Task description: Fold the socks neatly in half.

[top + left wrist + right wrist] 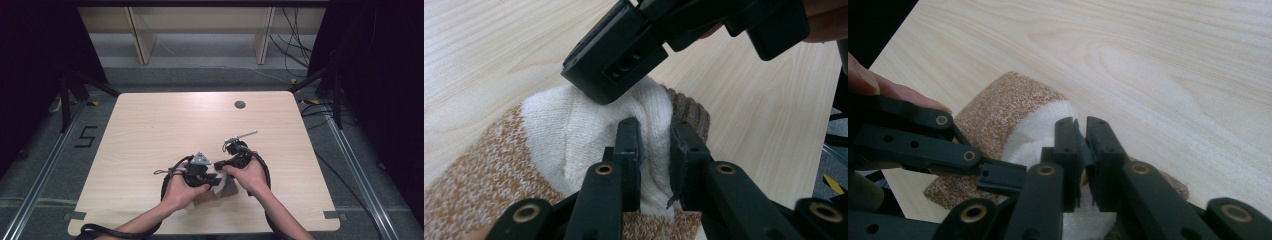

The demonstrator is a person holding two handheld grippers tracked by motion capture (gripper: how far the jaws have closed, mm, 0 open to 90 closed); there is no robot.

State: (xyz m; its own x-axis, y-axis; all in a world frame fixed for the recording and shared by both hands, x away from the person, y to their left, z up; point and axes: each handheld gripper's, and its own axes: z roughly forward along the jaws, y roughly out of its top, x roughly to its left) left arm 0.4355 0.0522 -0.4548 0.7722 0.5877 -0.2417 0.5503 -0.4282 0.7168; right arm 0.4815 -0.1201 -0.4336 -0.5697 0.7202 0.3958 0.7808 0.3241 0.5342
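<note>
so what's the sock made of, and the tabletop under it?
Sock: knitted yarn, likely wool or cotton blend; visible knit loops, fuzzy matte surface, white with mottled orange-brown bands and a ribbed brown cuff. Tabletop: pale wood-grain surface, probably laminate rather than solid wood; smooth, slightly satin, with even printed-looking grain. Both grippers pinch the white part.

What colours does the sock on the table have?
The sock is white with orange-flecked bands and a brown cuff. The left gripper view shows it best.
</note>
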